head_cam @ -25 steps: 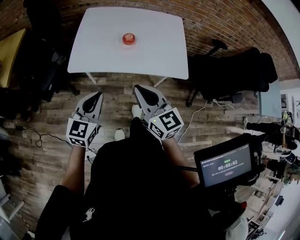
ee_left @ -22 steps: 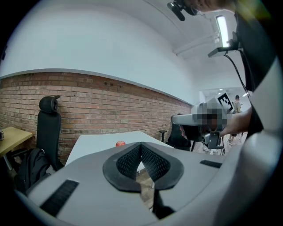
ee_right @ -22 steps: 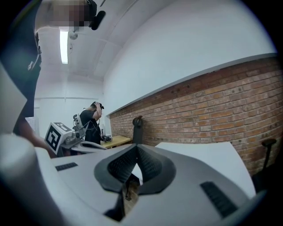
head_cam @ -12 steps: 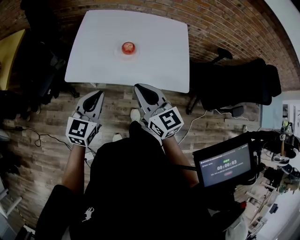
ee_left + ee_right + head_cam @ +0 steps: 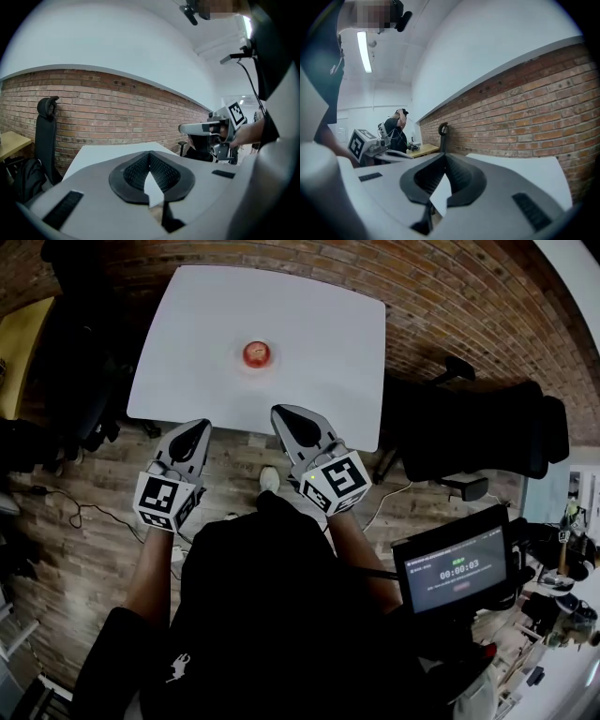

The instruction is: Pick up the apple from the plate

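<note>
A red apple (image 5: pixel 257 353) sits on a small pale plate (image 5: pixel 243 365) near the middle of a white table (image 5: pixel 319 343) in the head view. My left gripper (image 5: pixel 201 426) and right gripper (image 5: pixel 279 412) are held side by side at the table's near edge, well short of the apple. Both are shut with nothing between the jaws. In the left gripper view the shut left gripper (image 5: pixel 150 155) points over the tabletop (image 5: pixel 103 154), with the right gripper (image 5: pixel 208 127) alongside. The right gripper view shows the shut right gripper (image 5: pixel 444 158). The apple is hidden in both gripper views.
Black office chairs (image 5: pixel 487 427) stand right of the table, and a dark chair with bags (image 5: pixel 84 371) stands left. A brick wall (image 5: pixel 117 112) runs behind the table. Cables (image 5: pixel 75 517) lie on the wooden floor. A small screen (image 5: pixel 455 563) is at my right. A person (image 5: pixel 397 133) stands far off.
The table and apple have come nearer in the head view. Both grippers have gone forward from over the floor to the table's near edge, still shut.
</note>
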### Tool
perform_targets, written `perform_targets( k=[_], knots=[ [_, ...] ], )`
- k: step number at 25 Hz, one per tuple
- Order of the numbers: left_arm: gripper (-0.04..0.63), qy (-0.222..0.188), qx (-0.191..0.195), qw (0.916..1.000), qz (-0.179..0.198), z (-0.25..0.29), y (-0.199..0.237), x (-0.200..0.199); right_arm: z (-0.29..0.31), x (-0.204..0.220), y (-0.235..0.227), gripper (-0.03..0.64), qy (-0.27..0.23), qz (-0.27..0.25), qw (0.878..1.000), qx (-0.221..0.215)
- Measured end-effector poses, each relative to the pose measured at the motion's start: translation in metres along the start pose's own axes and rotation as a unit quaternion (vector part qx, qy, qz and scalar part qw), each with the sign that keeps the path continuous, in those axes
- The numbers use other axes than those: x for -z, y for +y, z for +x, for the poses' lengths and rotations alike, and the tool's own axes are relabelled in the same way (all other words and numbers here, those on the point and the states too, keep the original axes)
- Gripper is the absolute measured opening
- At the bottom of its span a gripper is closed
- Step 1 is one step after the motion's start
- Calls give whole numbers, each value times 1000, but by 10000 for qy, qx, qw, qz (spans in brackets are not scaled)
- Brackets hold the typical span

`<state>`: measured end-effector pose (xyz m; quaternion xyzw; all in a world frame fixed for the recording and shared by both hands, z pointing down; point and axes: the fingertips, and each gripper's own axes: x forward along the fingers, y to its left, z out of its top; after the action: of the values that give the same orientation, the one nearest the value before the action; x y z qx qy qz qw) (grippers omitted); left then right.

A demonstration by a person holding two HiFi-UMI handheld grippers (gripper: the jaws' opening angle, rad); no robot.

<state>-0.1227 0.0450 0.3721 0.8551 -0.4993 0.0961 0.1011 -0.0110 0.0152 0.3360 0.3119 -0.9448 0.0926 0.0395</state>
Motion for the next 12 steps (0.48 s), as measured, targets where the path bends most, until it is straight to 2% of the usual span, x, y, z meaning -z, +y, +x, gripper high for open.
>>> perform_targets(
  k=[12],
  knots=[
    [5, 113, -125, 9999, -24, 52, 1, -8, 12, -2, -52, 3, 86, 85, 9997, -192]
  ],
)
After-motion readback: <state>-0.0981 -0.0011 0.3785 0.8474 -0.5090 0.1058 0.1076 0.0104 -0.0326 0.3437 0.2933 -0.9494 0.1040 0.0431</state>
